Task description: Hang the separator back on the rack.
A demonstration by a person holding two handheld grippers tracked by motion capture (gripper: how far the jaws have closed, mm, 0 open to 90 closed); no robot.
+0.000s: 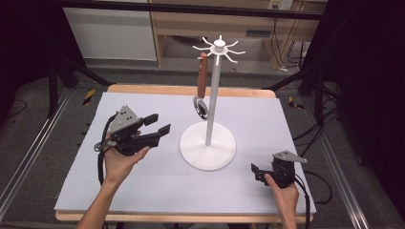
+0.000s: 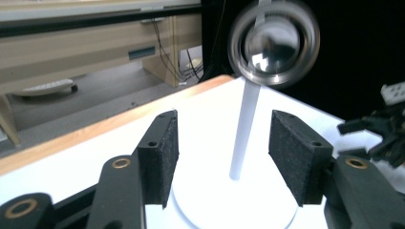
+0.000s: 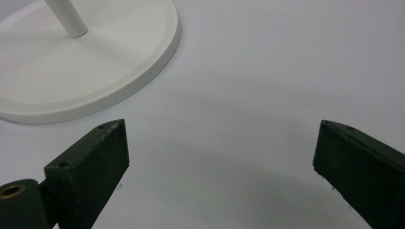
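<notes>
A white hook stand (image 1: 210, 105) rises from a round base (image 1: 193, 148) at the middle of the table. From one of its top hooks hangs a utensil with a brown wooden handle (image 1: 203, 74) and a round metal head (image 1: 201, 108). My left gripper (image 1: 160, 124) is held left of the stand, open and empty, pointing toward it. In the left gripper view the blurred metal head (image 2: 273, 43) hangs above and beyond the open gripper (image 2: 222, 121), in front of the pole (image 2: 243, 129). My right gripper (image 1: 254, 171) rests low at the front right, open, with the stand's base (image 3: 95, 71) ahead of it.
A pale mat (image 1: 143, 186) covers the wooden table (image 1: 157, 89). Wooden furniture (image 1: 239, 24) and cables stand beyond the far edge, with dark frame legs (image 1: 52, 86) on either side. The right gripper (image 2: 377, 136) appears far off in the left gripper view.
</notes>
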